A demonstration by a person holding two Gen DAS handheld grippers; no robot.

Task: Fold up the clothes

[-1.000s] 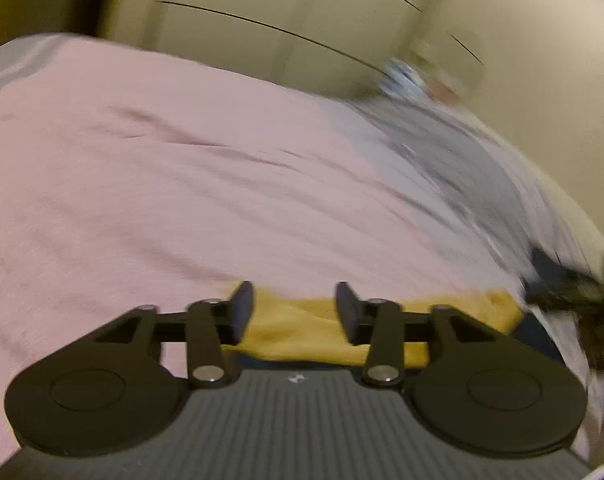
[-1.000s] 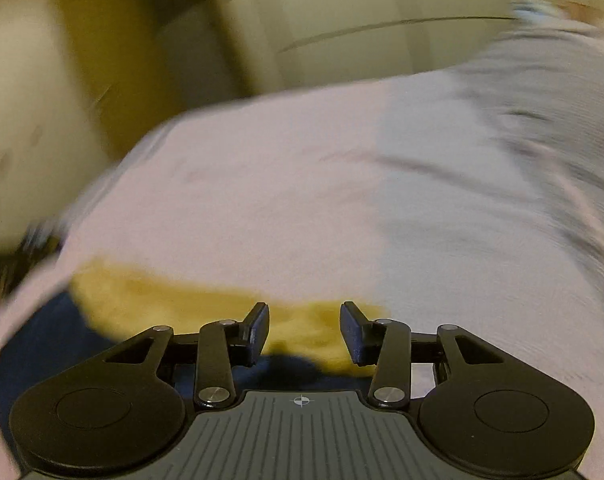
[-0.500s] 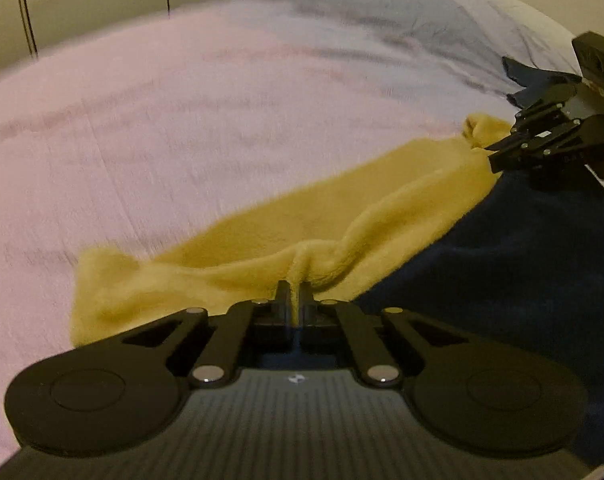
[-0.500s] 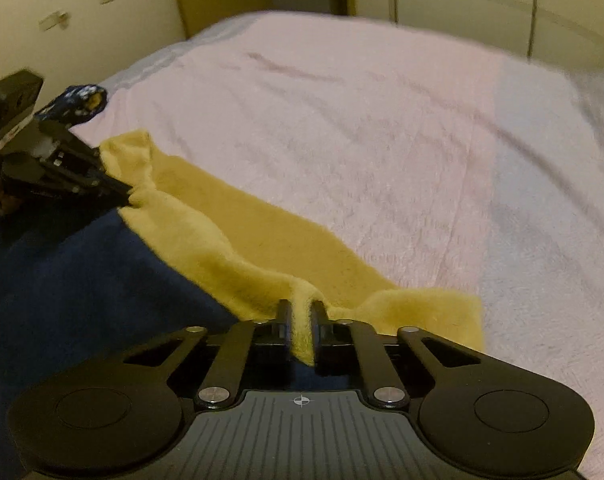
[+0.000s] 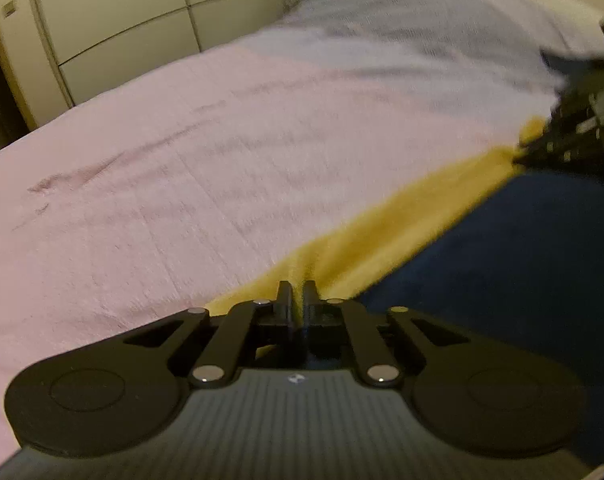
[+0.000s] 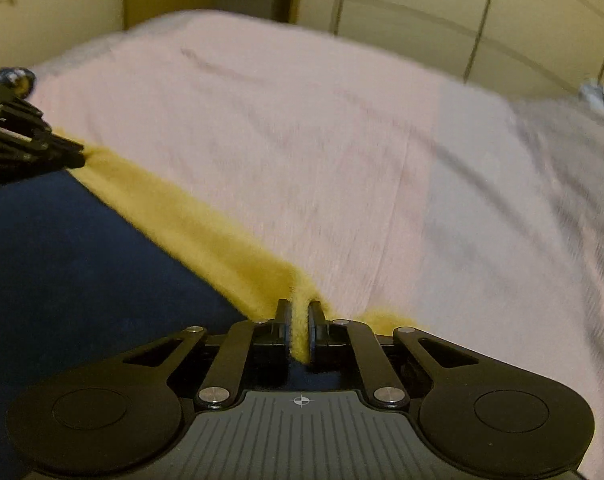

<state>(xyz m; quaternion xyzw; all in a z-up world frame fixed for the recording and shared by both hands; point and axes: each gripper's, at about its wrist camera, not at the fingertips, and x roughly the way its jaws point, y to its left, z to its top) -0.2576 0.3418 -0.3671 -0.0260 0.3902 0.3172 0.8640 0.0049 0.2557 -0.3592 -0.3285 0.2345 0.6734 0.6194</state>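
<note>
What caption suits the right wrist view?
Right tool pinching the yellow garment edge, left tool holding its far end.

- The left gripper (image 5: pixel 297 296) has its two fingers pressed nearly together, pinching a fold of yellow fabric (image 5: pixel 382 236) between the tips.
- The right gripper (image 6: pixel 300 314) is likewise clamped, with a ridge of the same fabric squeezed between its fingers.
- Each gripper appears at the edge of the other's view, tips pointing inward along the fabric's edge.
</note>
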